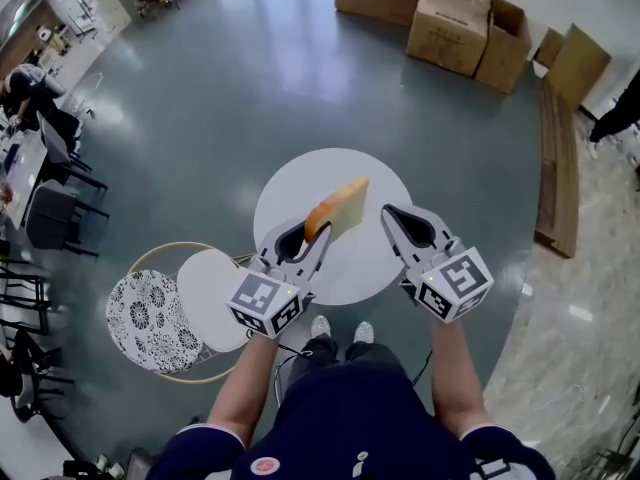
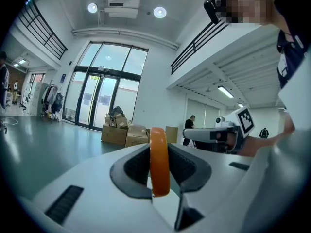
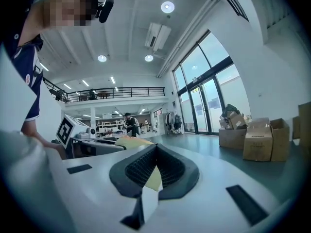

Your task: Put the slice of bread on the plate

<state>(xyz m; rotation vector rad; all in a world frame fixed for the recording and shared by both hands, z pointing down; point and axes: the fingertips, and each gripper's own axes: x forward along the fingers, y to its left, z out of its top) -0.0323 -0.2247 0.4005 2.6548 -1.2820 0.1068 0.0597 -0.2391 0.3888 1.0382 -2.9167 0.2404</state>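
Orange-crusted, the bread slice is held on edge in the left tongs, above the round white surface. The right tongs are closed on nothing. Carrying is judged to be the step in hand. Next, the slice needs to be brought over the plate (seemingly the white disc low at left) and released flat.

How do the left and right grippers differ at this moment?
The left gripper is shut on the bread slice, which sticks out past its tips; the right gripper holds nothing. The left gripper's jaws stand apart around the slice; the right gripper's meet at the tips. Both point forward over the white round table.
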